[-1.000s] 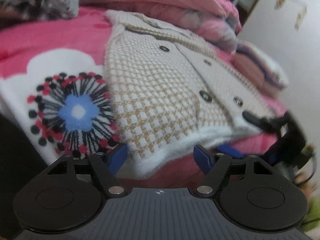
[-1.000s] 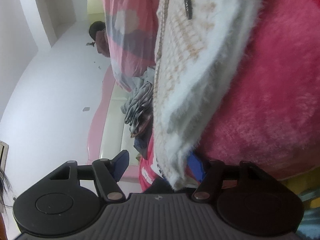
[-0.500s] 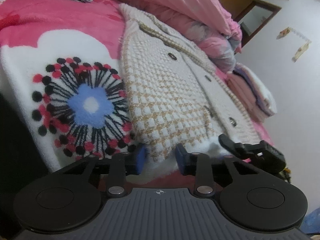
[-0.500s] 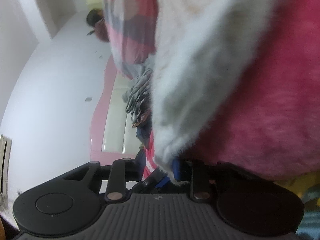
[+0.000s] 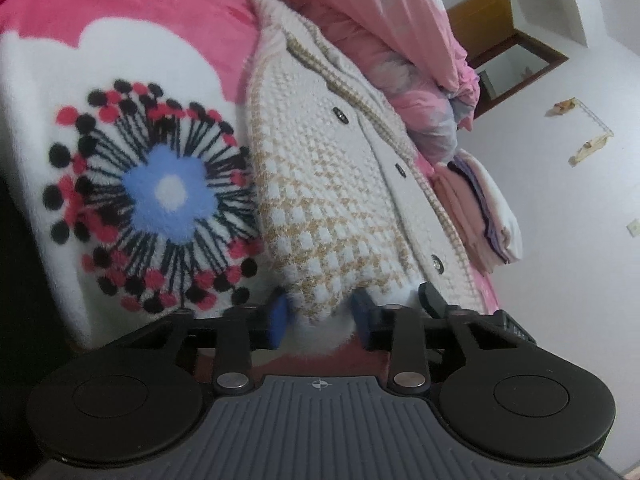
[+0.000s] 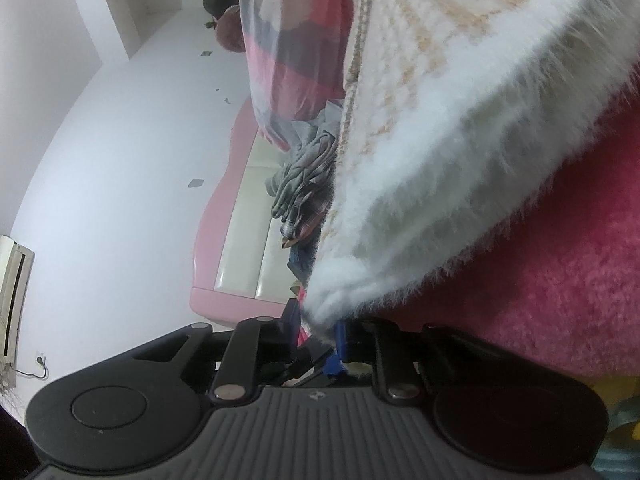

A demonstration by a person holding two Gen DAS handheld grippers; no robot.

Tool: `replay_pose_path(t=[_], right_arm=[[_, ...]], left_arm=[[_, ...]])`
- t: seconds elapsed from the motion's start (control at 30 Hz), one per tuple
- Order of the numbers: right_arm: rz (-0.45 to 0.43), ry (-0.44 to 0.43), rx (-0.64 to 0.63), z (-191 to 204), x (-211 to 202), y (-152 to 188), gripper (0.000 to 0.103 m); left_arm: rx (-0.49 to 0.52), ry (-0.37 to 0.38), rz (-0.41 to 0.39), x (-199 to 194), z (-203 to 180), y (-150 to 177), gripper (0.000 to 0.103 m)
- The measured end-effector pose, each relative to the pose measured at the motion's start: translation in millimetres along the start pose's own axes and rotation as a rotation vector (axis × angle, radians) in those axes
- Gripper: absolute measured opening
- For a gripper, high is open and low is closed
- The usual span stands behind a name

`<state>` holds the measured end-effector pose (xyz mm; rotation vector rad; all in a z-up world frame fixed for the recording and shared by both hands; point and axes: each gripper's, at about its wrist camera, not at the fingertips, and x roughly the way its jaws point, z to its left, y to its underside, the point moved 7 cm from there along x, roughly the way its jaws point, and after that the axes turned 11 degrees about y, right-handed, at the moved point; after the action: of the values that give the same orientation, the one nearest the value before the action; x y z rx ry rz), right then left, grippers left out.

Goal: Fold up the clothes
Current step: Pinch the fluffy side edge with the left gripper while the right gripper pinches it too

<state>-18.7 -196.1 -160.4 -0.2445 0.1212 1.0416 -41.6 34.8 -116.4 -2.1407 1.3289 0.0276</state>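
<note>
Cream and tan knitted cardigan [image 5: 332, 184] spread flat on a pink fleece blanket [image 5: 132, 12] with a large flower print [image 5: 160, 216], dark buttons [image 5: 341, 115] along the front. Left gripper [image 5: 320, 314] at the fluffy white hem [image 5: 332, 330] of the cardigan, jaws just closed in, blue pads [image 5: 279, 316] pressed on the bunched hem from both sides. Right gripper [image 6: 318, 330] at the other hem corner [image 6: 332, 292], jaws also just closed in, apparently clamped on the furry white tip, though the contact is partly hidden there. Right gripper's black finger visible in the left wrist view just beside the left one. Behind the cardigan, a pink striped quilt [image 5: 400, 12] heaped up. Folded pink and white clothes [image 5: 480, 208] stacked near the white wall [image 5: 580, 260]. Grey checked garment [image 6: 304, 184] crumpled near the pink headboard [image 6: 240, 216].
</note>
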Motion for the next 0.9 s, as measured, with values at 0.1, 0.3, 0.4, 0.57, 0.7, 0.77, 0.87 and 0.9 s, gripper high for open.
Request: replay_pose_path(t=[0.1, 0.3, 0.4, 0.57, 0.7, 0.77, 0.87, 0.9], right_arm=[[0.004, 0.005, -0.003, -2.0, 1.1, -5.1, 0.019], [0.001, 0.007, -0.027, 2.2, 3.6, -2.2, 0.024], [-0.001, 0.008, -0.029, 2.8, 6.6, -4.0, 0.026], [0.008, -0.025, -0.005, 4.0, 14.9, -7.6, 0.028], [0.021, -0.051, 0.009, 6.8, 23.3, -7.0, 0.029], [0.025, -0.066, 0.020, 8.6, 26.7, -5.9, 0.029], [0.031, -0.087, 0.035, 11.7, 31.1, -3.4, 0.032], [0.036, -0.093, 0.039, 12.7, 32.2, -1.8, 0.033]], left_arm=[[0.014, 0.010, -0.017, -3.2, -6.0, -2.9, 0.015], [0.020, 0.032, -0.034, -6.8, -15.3, -8.0, 0.012], [0.010, 0.050, -0.039, -7.7, -18.2, -10.4, 0.012], [0.004, 0.073, -0.047, -7.8, -21.8, -12.1, 0.012], [-0.011, 0.086, -0.047, -7.0, -21.2, -11.9, 0.012], [-0.023, 0.097, -0.048, -7.3, -20.1, -12.1, 0.012], [-0.037, 0.113, -0.053, -8.3, -19.6, -13.2, 0.012], [-0.039, 0.117, -0.055, -8.6, -19.8, -13.6, 0.012]])
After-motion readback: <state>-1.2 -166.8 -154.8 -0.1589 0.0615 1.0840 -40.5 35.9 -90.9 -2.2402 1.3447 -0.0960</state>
